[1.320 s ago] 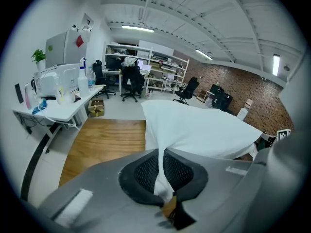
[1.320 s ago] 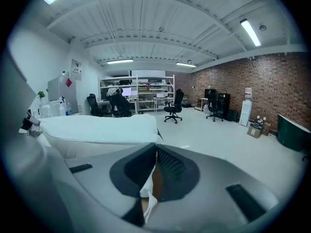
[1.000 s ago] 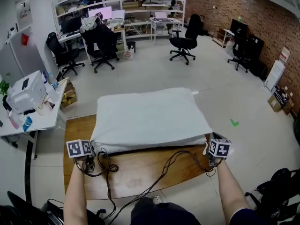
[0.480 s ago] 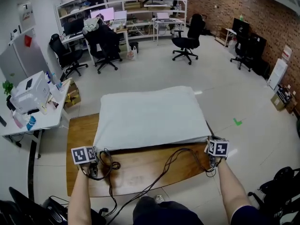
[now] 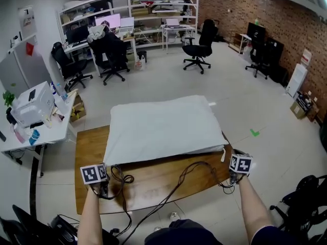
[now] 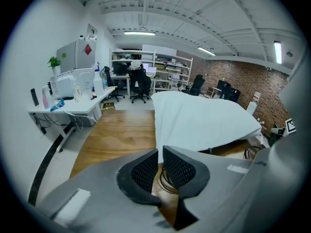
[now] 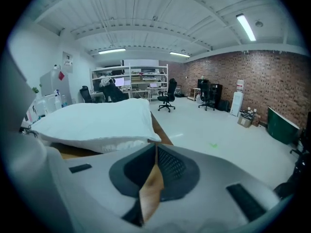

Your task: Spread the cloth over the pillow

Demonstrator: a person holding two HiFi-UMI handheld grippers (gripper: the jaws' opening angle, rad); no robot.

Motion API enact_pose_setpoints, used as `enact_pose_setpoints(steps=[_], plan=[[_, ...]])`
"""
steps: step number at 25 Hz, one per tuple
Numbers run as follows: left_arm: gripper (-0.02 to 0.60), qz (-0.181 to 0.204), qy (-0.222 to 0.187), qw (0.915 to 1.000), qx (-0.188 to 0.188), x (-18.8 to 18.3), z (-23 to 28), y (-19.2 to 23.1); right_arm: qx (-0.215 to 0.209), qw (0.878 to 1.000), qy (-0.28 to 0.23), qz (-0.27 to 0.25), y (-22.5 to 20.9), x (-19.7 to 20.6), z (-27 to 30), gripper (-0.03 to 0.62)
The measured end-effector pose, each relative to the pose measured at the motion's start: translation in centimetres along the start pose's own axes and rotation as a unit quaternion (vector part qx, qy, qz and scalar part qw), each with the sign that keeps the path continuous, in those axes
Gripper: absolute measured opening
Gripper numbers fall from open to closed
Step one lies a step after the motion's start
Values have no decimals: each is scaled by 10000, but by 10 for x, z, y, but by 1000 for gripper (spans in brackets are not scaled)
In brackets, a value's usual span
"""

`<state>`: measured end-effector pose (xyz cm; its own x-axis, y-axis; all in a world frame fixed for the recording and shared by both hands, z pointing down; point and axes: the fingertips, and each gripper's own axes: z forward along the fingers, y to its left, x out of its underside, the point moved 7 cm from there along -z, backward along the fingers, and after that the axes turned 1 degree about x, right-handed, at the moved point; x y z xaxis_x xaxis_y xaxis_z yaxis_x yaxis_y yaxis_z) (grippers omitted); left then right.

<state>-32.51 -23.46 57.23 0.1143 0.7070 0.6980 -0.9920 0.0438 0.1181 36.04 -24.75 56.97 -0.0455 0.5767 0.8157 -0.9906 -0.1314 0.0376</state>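
Observation:
A white cloth lies spread over the pillow on the wooden table, covering it down to the near edge. My left gripper rests on the table just in front of the cloth's near left corner. Its jaws are opening: a narrow gap shows wood and cable, and the cloth ends just past the tips. My right gripper sits off the near right corner. In the right gripper view its tips meet on nothing, and the covered pillow lies ahead to the left.
Black cables loop across the bare wood between my grippers. A white desk with a printer stands left of the table. Office chairs and shelves are far back. The table's right edge drops to grey floor.
Both grippers have drawn back a little toward me from the cloth's near corners. The cloth stays flat over the pillow.

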Motion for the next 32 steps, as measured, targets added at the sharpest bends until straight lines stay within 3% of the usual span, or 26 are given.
enact_pose_setpoints(steps=[5,8,10,14,18,24,32], plan=[[41,-128,-240,9992,-302,5,-29,7,-427,9977,-516,-81,37,-24,-38,29],[41,-174,-546,9983,-76,2,-47,-4,-721,9937,-836,-198,61,-43,-56,26],[9,-79,-805,9967,71,-7,-59,-15,-874,9910,-989,-209,76,-52,-64,26],[9,222,-1313,9901,445,-27,-84,-47,-1122,9856,-1259,-153,106,-67,-82,21],[9,587,-1768,9785,884,-46,-109,-90,-1421,9782,-1511,-138,136,-81,-104,20],[9,913,-2349,9529,1688,-77,-157,-158,-2104,9571,-1881,-653,184,-101,-155,6],[9,963,-2623,9282,2458,-91,-175,-225,-3105,9193,-2318,-681,242,-126,-215,12]])
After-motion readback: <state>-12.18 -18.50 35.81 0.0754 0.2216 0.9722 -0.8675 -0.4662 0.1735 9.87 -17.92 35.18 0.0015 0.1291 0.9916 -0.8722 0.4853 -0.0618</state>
